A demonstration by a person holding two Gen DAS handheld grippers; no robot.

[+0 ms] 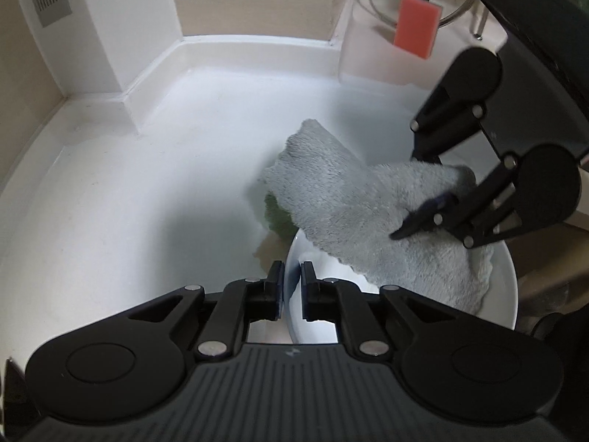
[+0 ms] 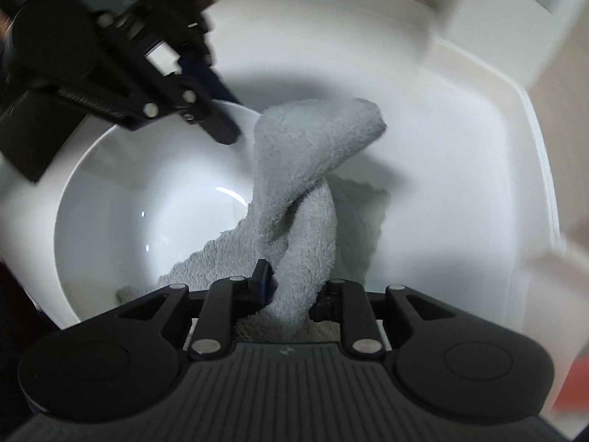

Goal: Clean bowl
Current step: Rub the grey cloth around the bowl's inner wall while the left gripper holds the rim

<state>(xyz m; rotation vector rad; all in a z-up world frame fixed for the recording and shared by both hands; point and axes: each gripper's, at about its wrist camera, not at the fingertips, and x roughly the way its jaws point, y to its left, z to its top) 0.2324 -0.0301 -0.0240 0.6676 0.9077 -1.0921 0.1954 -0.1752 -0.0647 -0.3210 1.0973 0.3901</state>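
Note:
A white bowl sits tilted in the white sink, and my left gripper is shut on its near rim, one finger inside and one outside. A fluffy grey cloth drapes over the bowl's far edge and into it. My right gripper comes in from the right, shut on a bunched part of that cloth. In the right wrist view the cloth rises twisted out of my right gripper and trails into the bowl. My left gripper clamps the rim at upper left.
The sink basin has raised white walls all round. A pink sponge hangs by a wire ring rack at the back right. Something green lies on the sink floor, half under the cloth.

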